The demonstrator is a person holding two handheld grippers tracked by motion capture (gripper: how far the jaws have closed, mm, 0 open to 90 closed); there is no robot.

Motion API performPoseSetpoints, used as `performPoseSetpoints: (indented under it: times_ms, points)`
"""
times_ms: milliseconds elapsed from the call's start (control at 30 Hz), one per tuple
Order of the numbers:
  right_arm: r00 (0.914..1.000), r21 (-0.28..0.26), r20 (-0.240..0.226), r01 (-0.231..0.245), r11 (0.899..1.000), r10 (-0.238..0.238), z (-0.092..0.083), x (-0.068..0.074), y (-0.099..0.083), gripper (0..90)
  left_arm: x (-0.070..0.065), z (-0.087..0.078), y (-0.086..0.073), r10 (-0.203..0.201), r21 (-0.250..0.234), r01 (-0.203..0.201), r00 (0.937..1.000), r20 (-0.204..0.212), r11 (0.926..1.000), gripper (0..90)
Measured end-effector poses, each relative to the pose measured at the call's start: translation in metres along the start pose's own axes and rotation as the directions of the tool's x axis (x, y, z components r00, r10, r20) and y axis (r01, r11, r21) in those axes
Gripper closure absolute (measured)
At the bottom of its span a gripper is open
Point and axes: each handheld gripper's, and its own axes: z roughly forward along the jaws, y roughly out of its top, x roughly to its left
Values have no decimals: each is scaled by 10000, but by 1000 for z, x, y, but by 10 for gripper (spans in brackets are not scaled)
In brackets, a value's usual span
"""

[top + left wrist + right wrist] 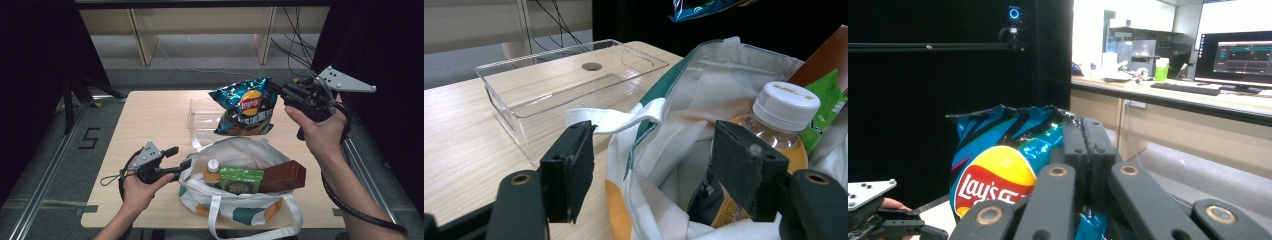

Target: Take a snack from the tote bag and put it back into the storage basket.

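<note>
Tote bag (240,200), white canvas with green and orange patches, nearest the person; holds a capped bottle (213,172), a green packet (241,180) and a brown box (282,176). Left gripper (178,157): jaws spread wide around the bag's near rim, pads not pressing the cloth; in the left gripper view one pad stands outside the rim, the other inside by the bottle. Clear plastic tray (200,117): empty, on the table just beyond the bag. Lay's chip bag (245,106): lifted above the table, hanging over the tray's right end, long axis upright, top edge pinched. Right gripper (272,86): clamped on that top edge. Tray lies below and slightly left of the chip bag; right hand nearer, a short lowering likely suffices.
</note>
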Motion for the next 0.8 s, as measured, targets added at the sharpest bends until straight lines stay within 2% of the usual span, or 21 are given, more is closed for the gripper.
performPoseSetpoints:
  times_ms: [33, 67, 300, 400, 467, 600, 633, 700, 733, 800]
  points:
    - [9999, -9, 152, 69, 10000, -68, 1, -1, 0, 900, 0, 0, 0, 12, 23, -12, 10000, -1, 10000, 329]
    - [9999, -15, 139, -49, 10000, 49, 1, -1, 1, 900, 0, 0, 0, 26, 31, -25, 10000, -10, 10000, 328]
    - [9999, -53, 170, -33, 10000, 33, 5, -4, 4, 900, 0, -1, -1, 34, 40, -34, 10000, -58, 10000, 328]
    - [9993, -12, 263, -252, 9997, 253, 7, -4, 6, 900, 0, -1, -1, 57, 24, -57, 10000, -65, 10000, 327]
    - [9996, -69, 268, -131, 9999, 133, 9, -6, 7, 900, 0, -1, -1, -7, -61, 7, 10000, -26, 10000, 327]
    - [9988, -134, 448, -168, 9998, 174, 14, -9, 9, 900, 0, -3, -1, 23, -27, -24, 9999, -111, 10000, 327]
    - [9984, -57, 465, -318, 9995, 320, 15, -9, 9, 900, 0, -3, -1, 34, -33, -34, 9999, -121, 10000, 328]
    - [9983, -98, 535, -211, 9997, 216, 18, -12, 9, 900, 0, -4, -1, 37, -58, -38, 9999, -140, 10000, 328]
    - [9979, -32, 513, -395, 9992, 396, 19, -12, 9, 900, -1, -4, -1, -26, -35, 25, 9999, -166, 10000, 328]
    - [9977, -58, 589, -337, 9994, 340, 22, -14, 9, 900, -1, -4, -2, 38, -34, -38, 9999, -165, 10000, 328]
